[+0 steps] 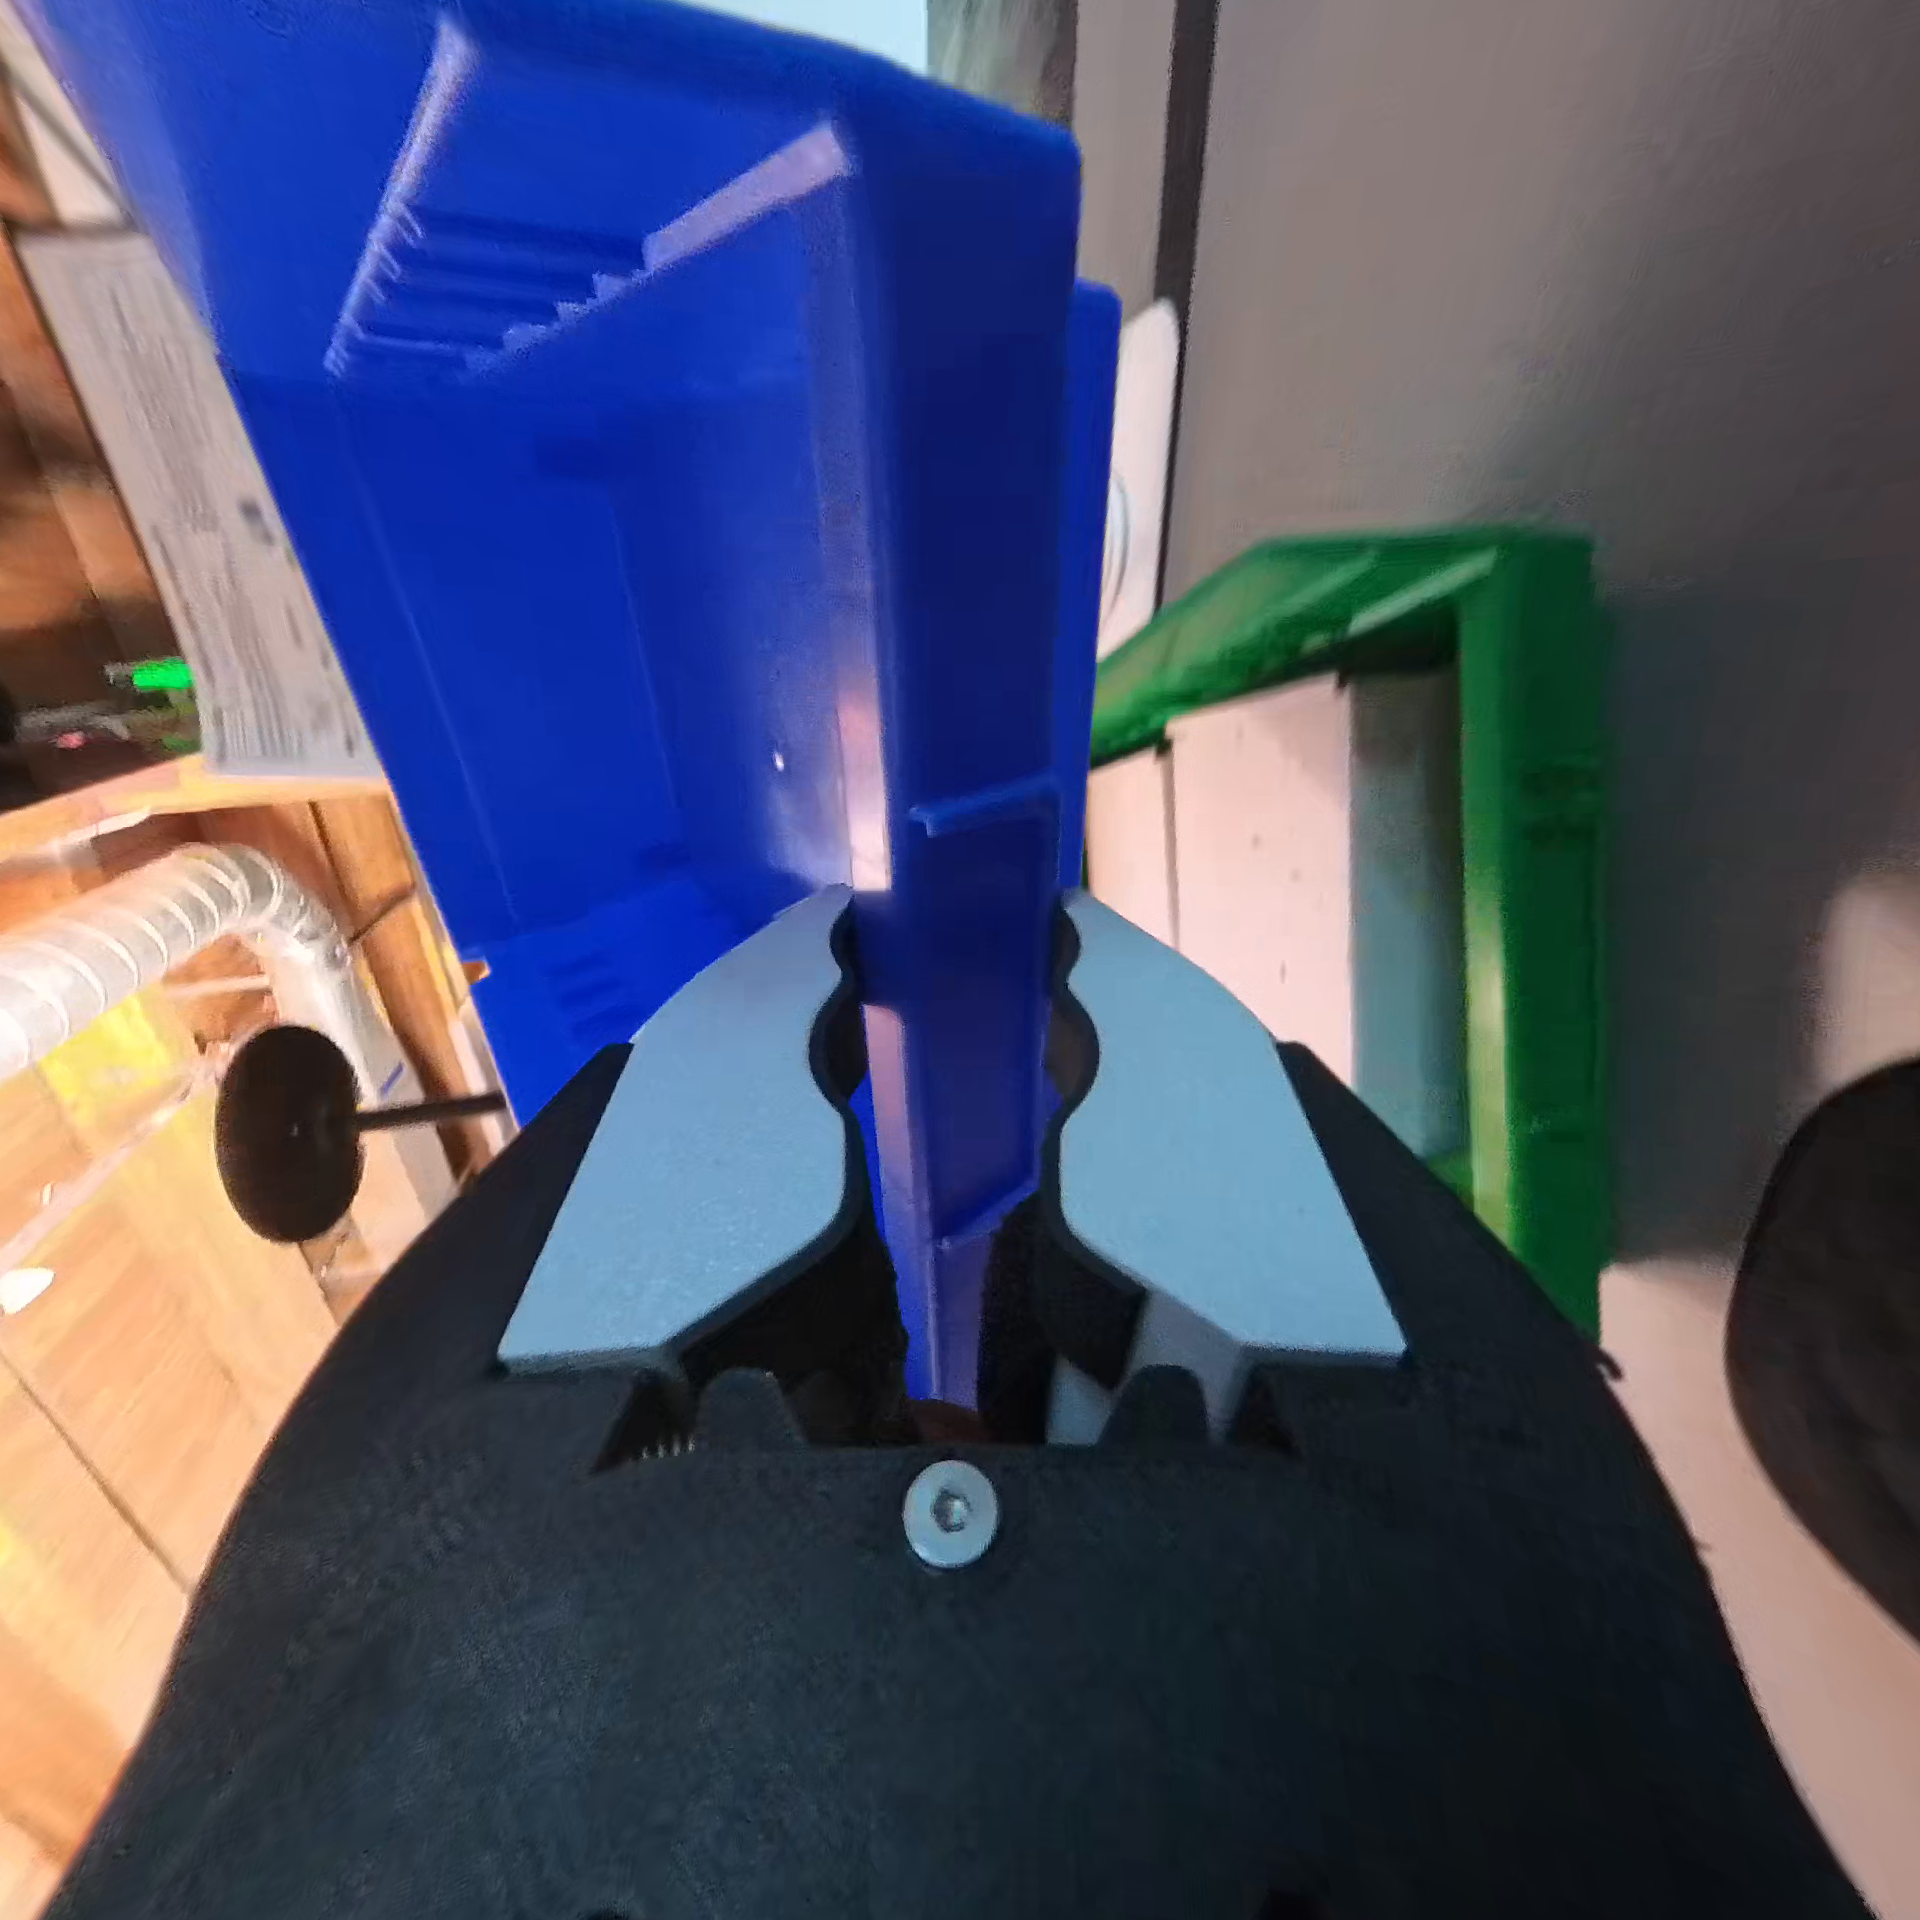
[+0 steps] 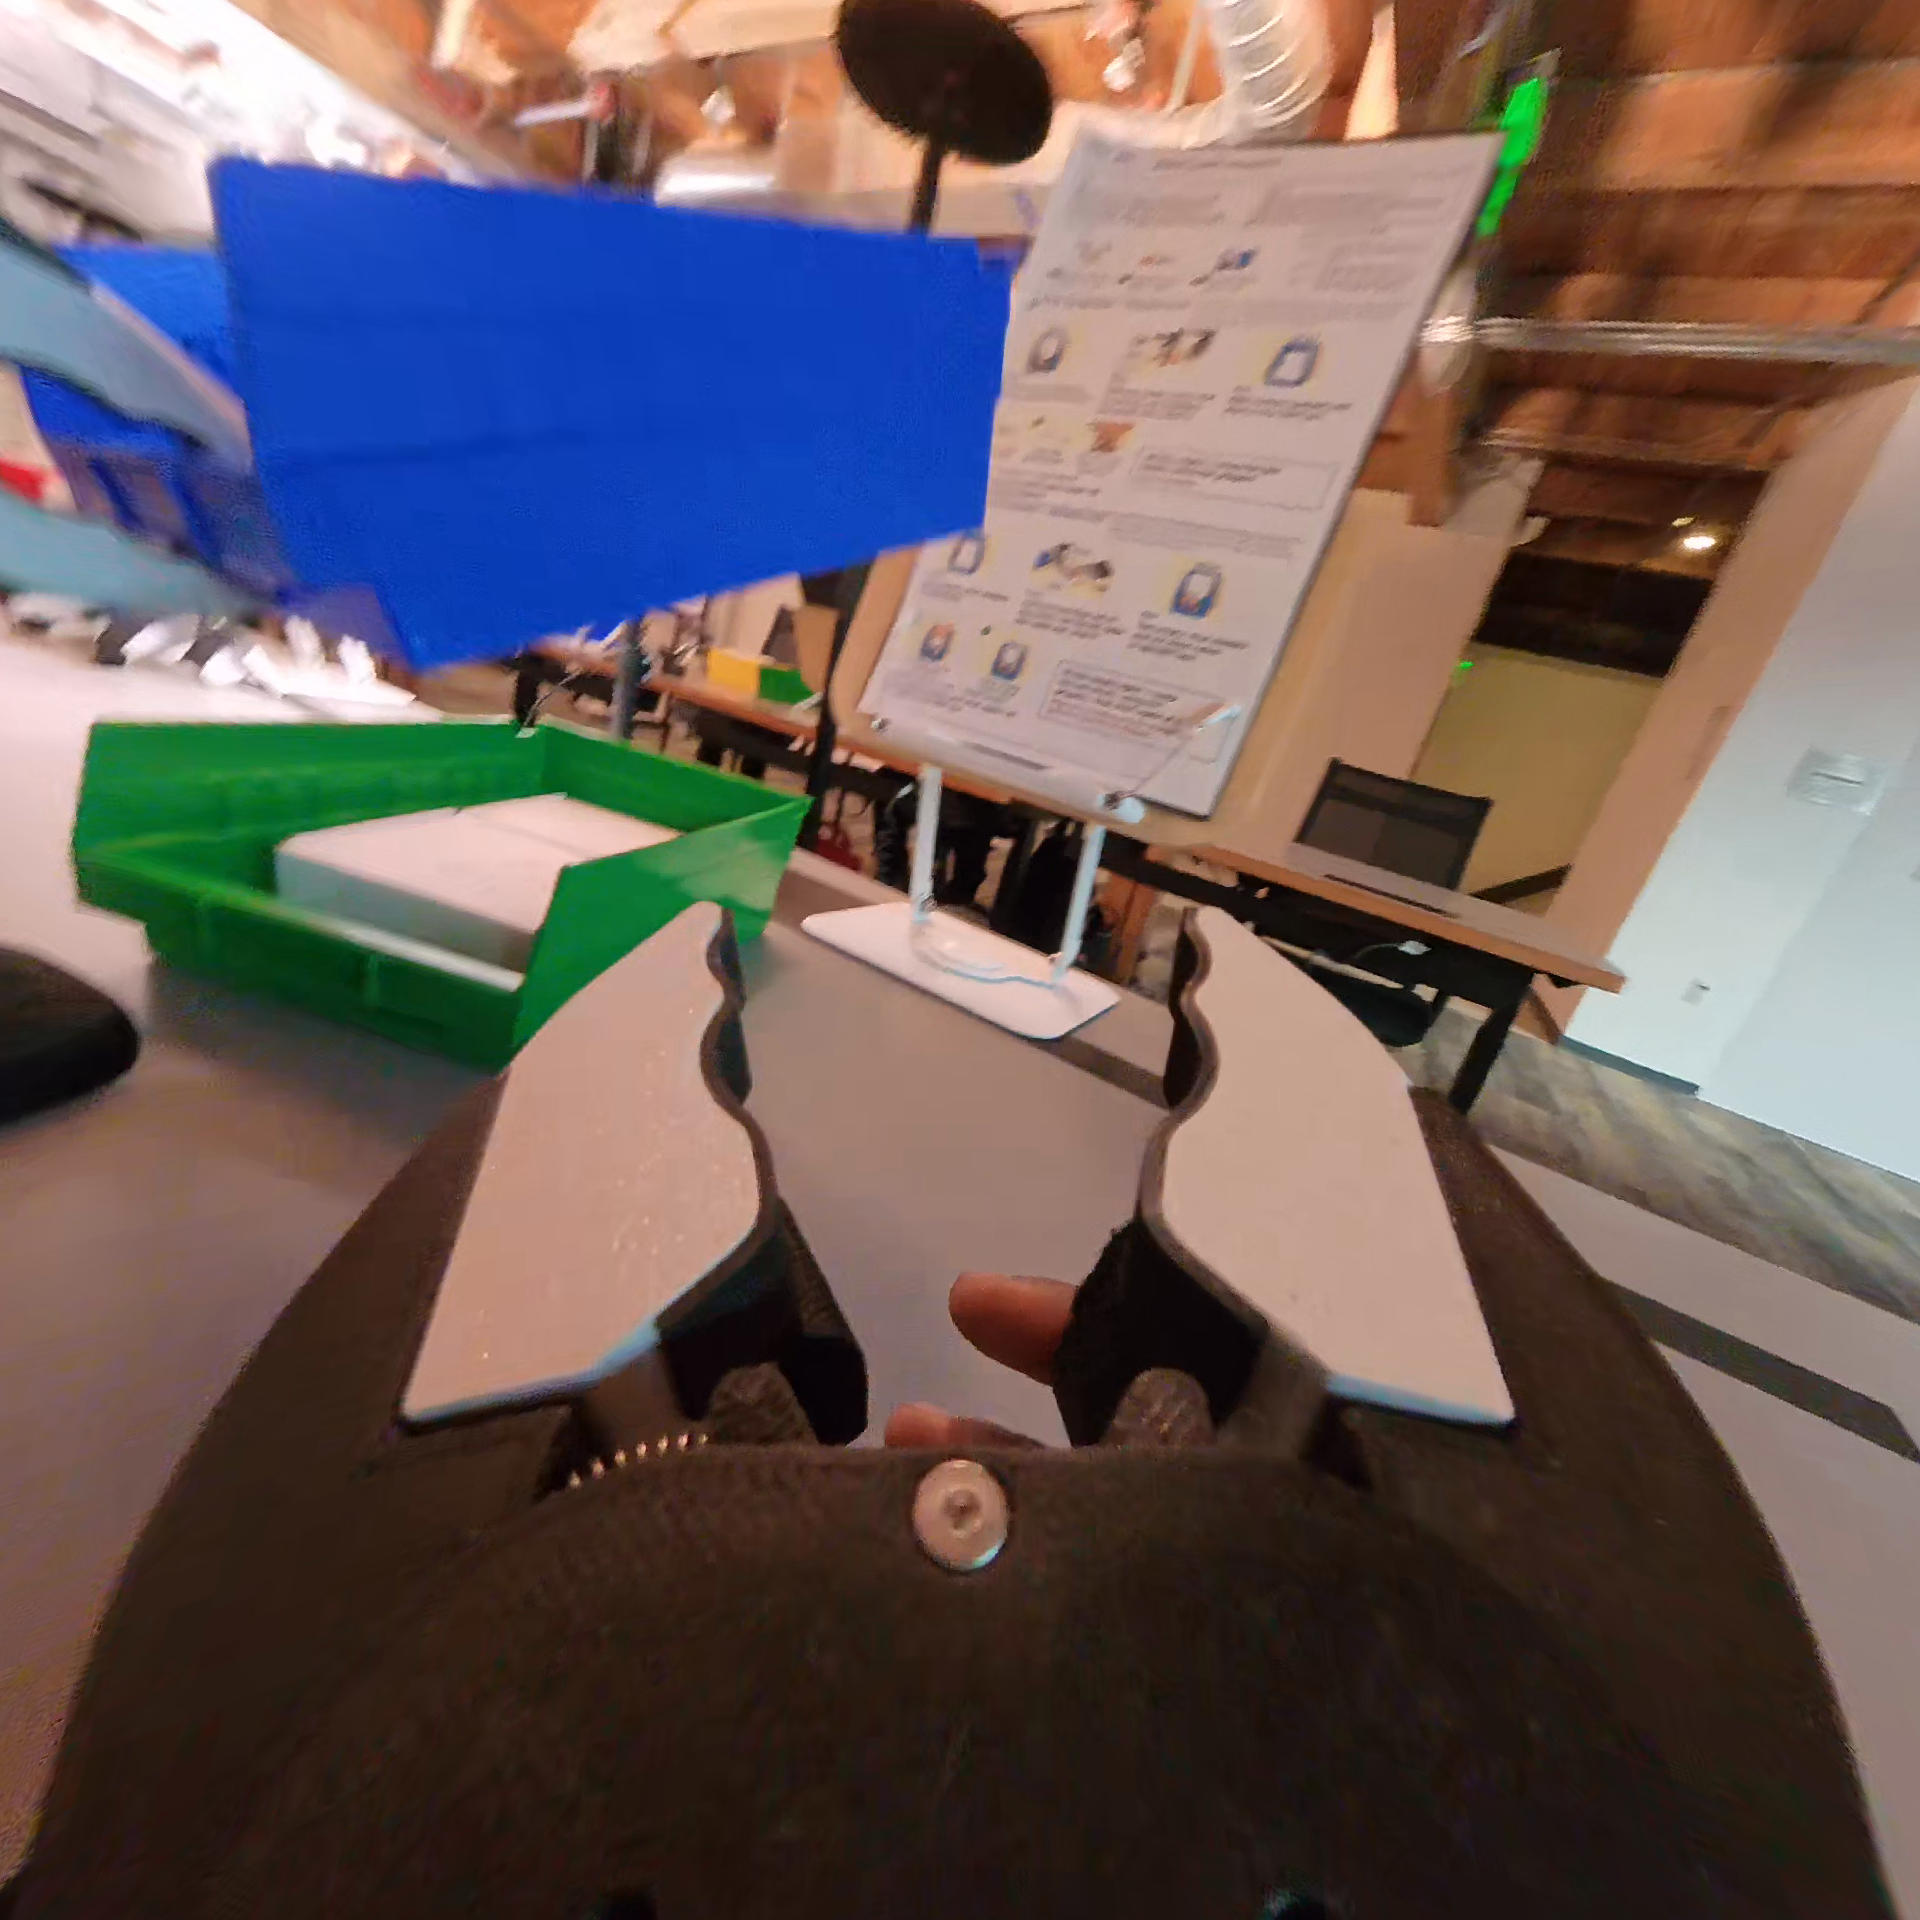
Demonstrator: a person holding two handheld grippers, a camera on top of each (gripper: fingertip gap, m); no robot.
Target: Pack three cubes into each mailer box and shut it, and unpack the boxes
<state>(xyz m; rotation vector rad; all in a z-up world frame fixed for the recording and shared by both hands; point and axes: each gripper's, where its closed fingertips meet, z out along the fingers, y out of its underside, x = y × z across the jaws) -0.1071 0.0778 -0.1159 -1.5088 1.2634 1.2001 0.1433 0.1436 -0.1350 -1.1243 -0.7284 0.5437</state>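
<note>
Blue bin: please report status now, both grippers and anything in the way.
Left gripper shut on blue bin wall, bin lifted and tilted. Right gripper open, empty. Green bin on table holds white boxes. Nothing blocking.

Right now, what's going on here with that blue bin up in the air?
A person is working with a handheld gripper in each hand. The left gripper is clamped on the wall of a blue bin and holds it up, tipped, above the grey table. The right gripper is open and holds nothing, low over the table. A green bin sits on the table with white boxes inside. An instruction sheet on a stand is behind it. No cubes are visible.
</note>
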